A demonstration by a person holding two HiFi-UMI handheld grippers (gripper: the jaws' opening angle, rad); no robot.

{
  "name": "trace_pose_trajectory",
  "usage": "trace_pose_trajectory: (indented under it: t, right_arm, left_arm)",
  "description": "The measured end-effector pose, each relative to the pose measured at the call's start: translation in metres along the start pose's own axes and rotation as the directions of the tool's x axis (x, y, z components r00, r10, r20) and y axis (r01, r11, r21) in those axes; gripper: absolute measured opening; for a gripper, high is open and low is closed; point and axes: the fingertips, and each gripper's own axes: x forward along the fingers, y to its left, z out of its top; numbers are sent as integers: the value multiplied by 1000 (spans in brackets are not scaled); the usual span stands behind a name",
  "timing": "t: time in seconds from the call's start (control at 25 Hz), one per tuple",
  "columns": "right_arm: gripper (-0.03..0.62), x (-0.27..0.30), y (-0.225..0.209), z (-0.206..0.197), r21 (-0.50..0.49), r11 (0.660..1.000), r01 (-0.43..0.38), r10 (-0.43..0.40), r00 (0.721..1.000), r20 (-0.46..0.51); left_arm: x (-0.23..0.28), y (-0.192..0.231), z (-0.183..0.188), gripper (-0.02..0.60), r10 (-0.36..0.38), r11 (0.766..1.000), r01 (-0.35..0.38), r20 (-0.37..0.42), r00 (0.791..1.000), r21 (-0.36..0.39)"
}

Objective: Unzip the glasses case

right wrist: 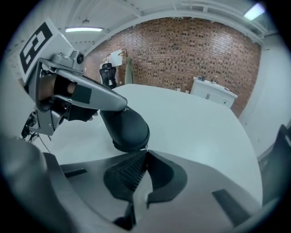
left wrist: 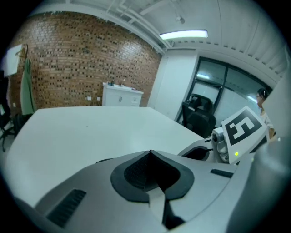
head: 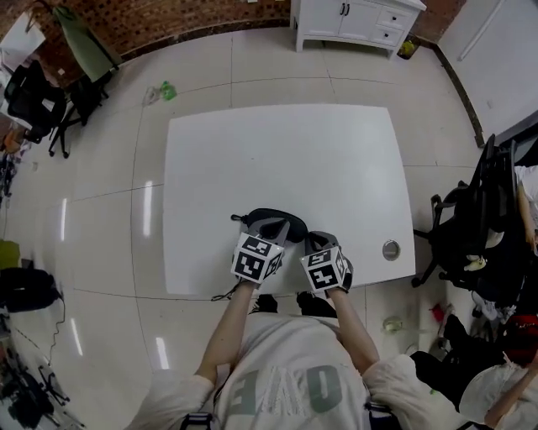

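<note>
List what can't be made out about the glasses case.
- Zipper line: head view, the left claw and right claw cover the near edge of the glasses case.
- Zipper pull: right gripper view, too small at the closed tips.
- Case: left gripper view, mostly hidden beneath that claw's jaws.

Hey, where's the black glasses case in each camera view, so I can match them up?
Head view: glasses case low centre, on the white table near its front edge.
Left gripper view: nearly hidden; a dark sliver left of the jaw tips is probably it.
Right gripper view: centre left, just above the jaw tips.
Shared landmark: the white cabinet, in all three.
</note>
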Motion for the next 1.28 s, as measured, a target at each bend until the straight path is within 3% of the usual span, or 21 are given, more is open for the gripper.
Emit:
trace_pose_trajectory:
  t: [0.08, 0.2, 0.32, 0.48, 0.68, 0.88, 1.08, 1.2, 1.28]
  right_arm:
    - [2, -5, -2, -3, 30, 999, 26, -27, 999, 19]
    - [2, -11, 36, -5, -52, 995, -89, 90, 996, 20]
    - [2, -13, 75, -3, -135, 973, -185, 189, 982, 14]
    - [2, -9, 87, 1, -147, 966, -214, 218, 976, 12]
    - [2, -9, 80, -3, -172, 962, -211, 213, 977, -9]
    - [2, -11, 44, -3, -125, 981, -148, 150, 989, 7]
    - [2, 6, 10, 14, -163, 982, -97, 101, 995, 17]
    - [2, 12, -1, 21, -94, 993, -64, 68, 997, 40]
    - [2, 10, 18, 18, -71, 994, -79, 82, 996, 41]
  left_arm:
    - [-8, 6, 7, 5, 52, 998, -50, 40, 998, -26]
    - [-21, 7, 19, 5, 72, 996, -66, 103, 992, -65]
    - [-18, 3, 15, 5, 55, 998, -52, 77, 995, -36]
    - [-5, -6, -2, 5, 22, 1000, -22, -4, 1000, 18]
    - [2, -10, -4, 5, 10, 999, -9, -34, 999, 41]
    - [3, -11, -4, 5, 15, 999, -14, -29, 999, 37]
    - [4, -12, -4, 5, 7, 1000, -6, -32, 999, 31]
    - [4, -11, -2, 5, 19, 1000, -18, -40, 999, 25]
    - [-3, -3, 6, 5, 57, 998, -57, -27, 998, 15]
